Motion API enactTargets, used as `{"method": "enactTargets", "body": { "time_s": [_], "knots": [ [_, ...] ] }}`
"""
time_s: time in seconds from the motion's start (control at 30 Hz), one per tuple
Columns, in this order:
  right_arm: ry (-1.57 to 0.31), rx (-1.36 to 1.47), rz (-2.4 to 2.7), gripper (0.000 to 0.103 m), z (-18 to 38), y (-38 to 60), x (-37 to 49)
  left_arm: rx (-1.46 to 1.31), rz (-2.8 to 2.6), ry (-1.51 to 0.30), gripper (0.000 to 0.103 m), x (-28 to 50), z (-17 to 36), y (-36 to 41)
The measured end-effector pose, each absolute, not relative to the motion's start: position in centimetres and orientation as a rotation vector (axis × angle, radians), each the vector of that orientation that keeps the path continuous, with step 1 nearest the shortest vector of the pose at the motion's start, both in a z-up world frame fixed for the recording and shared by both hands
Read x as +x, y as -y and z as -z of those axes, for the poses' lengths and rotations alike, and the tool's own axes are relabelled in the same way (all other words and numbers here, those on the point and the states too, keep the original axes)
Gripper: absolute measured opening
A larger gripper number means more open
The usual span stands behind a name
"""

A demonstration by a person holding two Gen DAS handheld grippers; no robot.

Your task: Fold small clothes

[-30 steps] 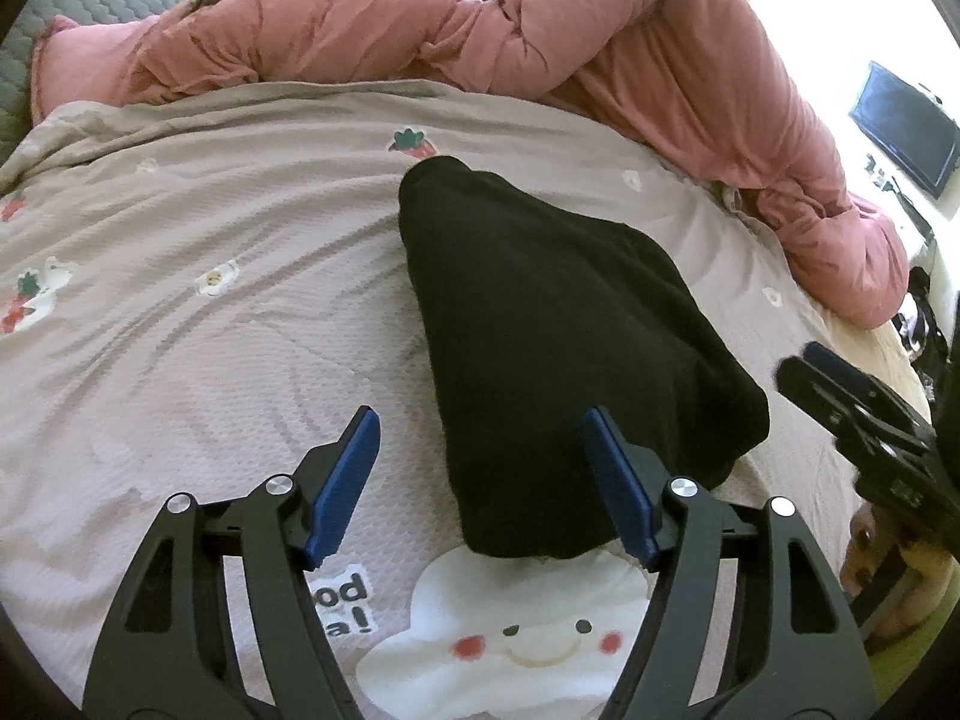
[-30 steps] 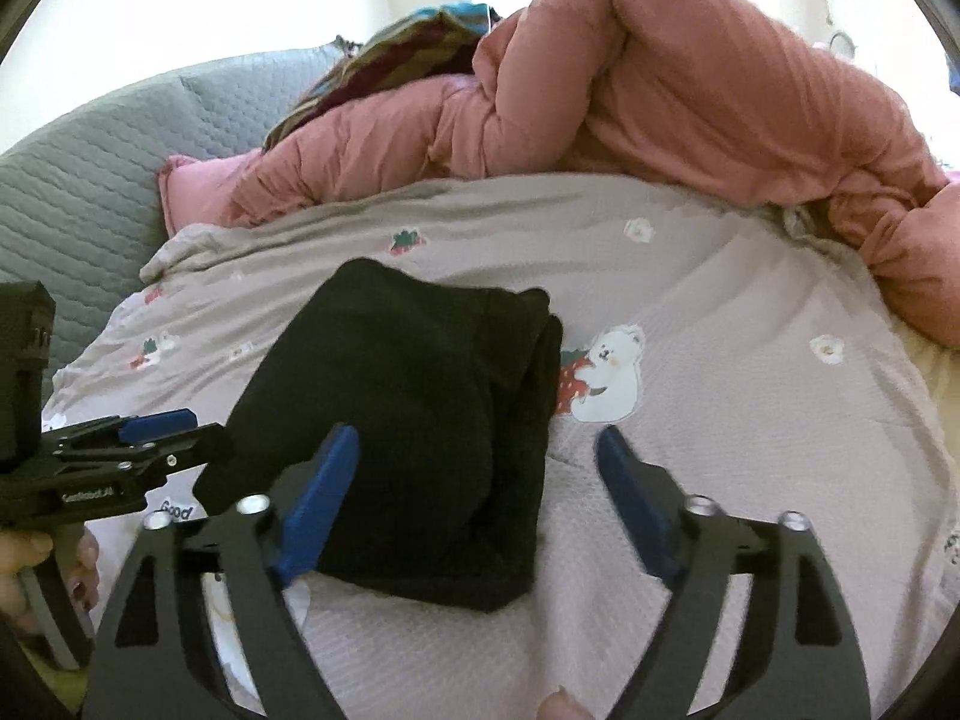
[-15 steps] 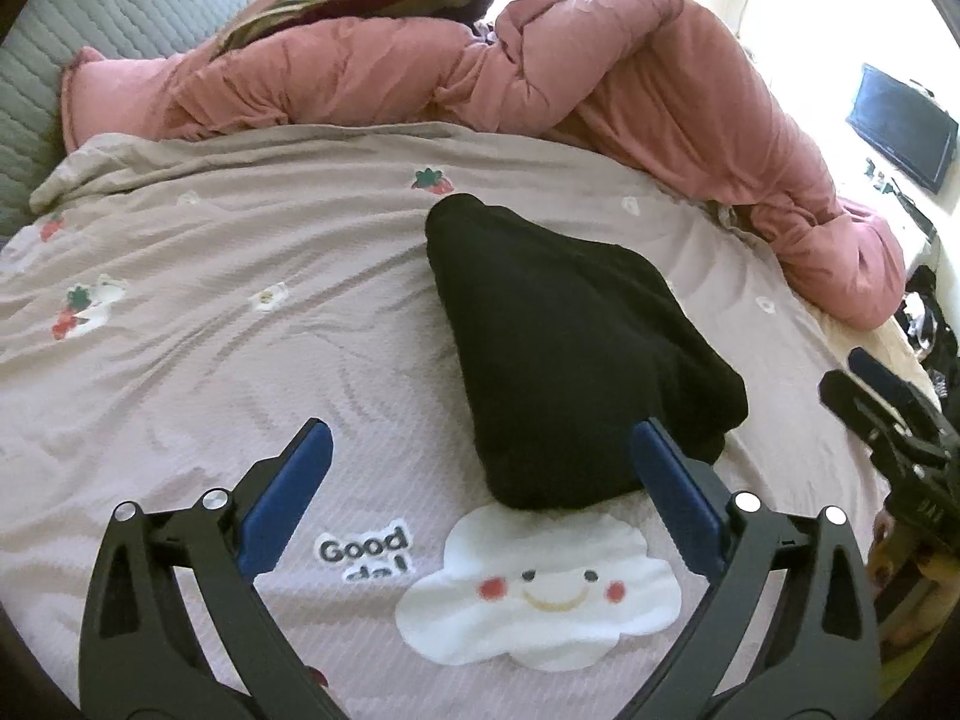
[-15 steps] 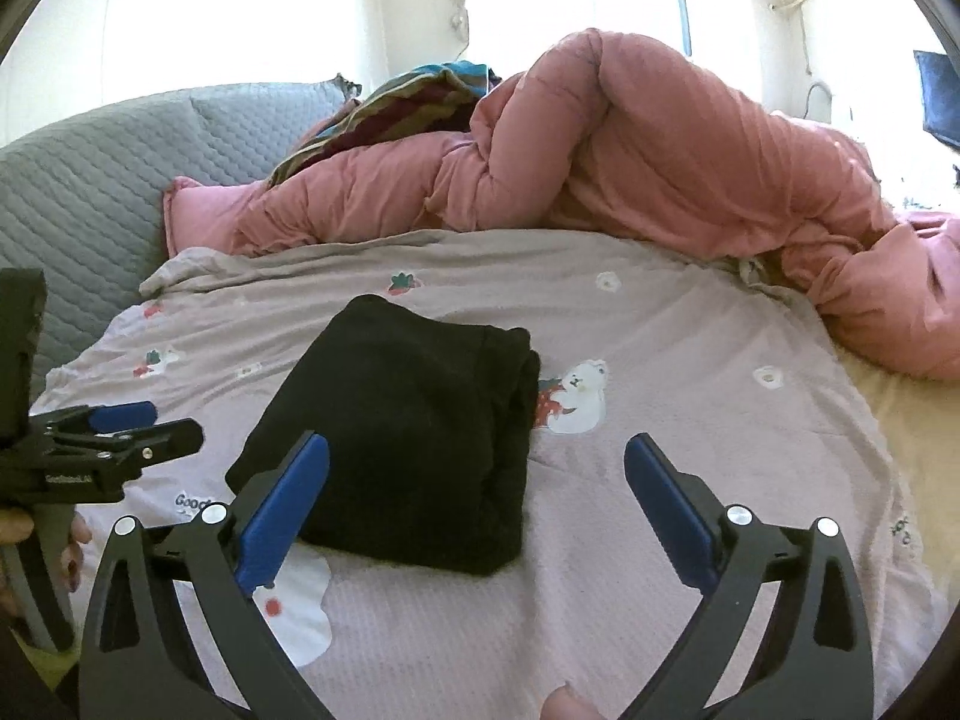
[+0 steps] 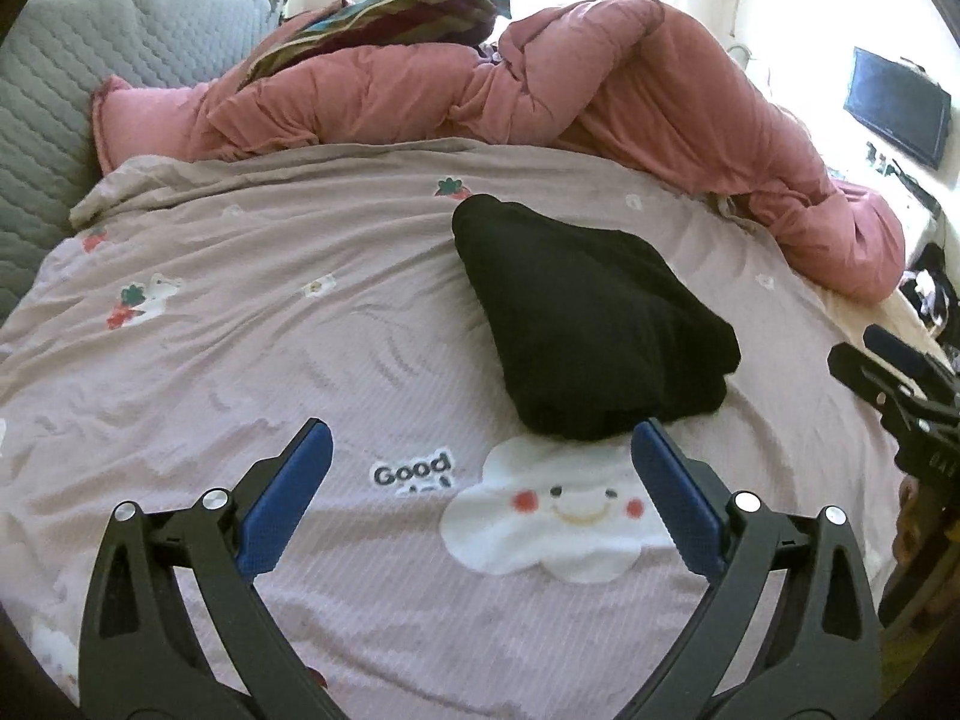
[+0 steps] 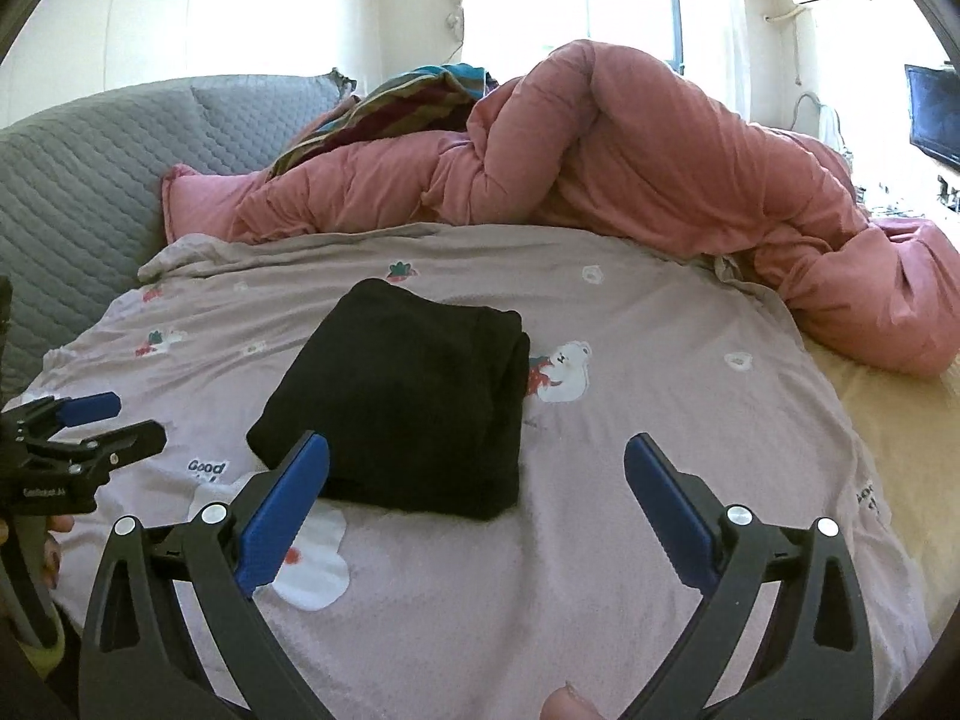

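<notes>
Both black plastic tongs, left (image 5: 477,483) and right (image 6: 477,495), have blue ribbed pads, silver screws, triangular cutouts; yellow-green sleeve (image 6: 51,639) peeking.

Daylight is admitted through the window (image 6: 606,6), blown out to white glare; edges are bent and vignetted by fisheye distortion; focus is kept sharp.

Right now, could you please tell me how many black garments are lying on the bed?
1: a folded black garment on the printed sheet, just beyond the smiling cloud print. Others could be hidden under the pink duvet.

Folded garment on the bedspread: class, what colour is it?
Plain black folded garment; clearest in the right wrist view.
</notes>
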State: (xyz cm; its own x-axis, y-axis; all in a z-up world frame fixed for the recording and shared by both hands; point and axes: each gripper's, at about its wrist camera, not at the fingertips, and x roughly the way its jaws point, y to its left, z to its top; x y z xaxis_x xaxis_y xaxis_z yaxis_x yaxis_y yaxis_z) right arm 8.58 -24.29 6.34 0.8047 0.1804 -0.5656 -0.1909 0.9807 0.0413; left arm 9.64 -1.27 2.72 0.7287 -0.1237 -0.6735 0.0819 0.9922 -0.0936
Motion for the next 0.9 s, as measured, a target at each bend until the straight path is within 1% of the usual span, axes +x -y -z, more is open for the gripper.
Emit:
{"method": "enactTargets", "body": {
  "time_s": [0.27, 0.4, 0.5, 0.73, 0.9],
  "knots": [
    [-0.602, -0.011, -0.197, 0.098, -6.3, 23.5, 6.4, -0.059, 0.098, -0.756, 0.094, 7.2, -1.9, 0.7],
    [-0.623, -0.030, -0.201, 0.098, -5.5, 23.1, 5.4, -0.066, 0.102, -0.770, 0.094, 5.9, -0.6, 0.6],
    [-0.622, -0.035, -0.185, 0.098, -4.6, 23.0, 4.4, -0.063, 0.101, -0.782, 0.094, 5.7, 0.2, 0.8],
    [-0.700, 0.001, -0.167, 0.098, -2.2, 23.1, 4.2, -0.073, 0.089, -0.811, 0.094, 5.7, 1.5, 0.6],
    [-0.721, 0.009, -0.168, 0.098, -1.6, 22.9, 4.5, -0.073, 0.088, -0.821, 0.094, 5.7, 1.7, 0.7]
  ]
}}
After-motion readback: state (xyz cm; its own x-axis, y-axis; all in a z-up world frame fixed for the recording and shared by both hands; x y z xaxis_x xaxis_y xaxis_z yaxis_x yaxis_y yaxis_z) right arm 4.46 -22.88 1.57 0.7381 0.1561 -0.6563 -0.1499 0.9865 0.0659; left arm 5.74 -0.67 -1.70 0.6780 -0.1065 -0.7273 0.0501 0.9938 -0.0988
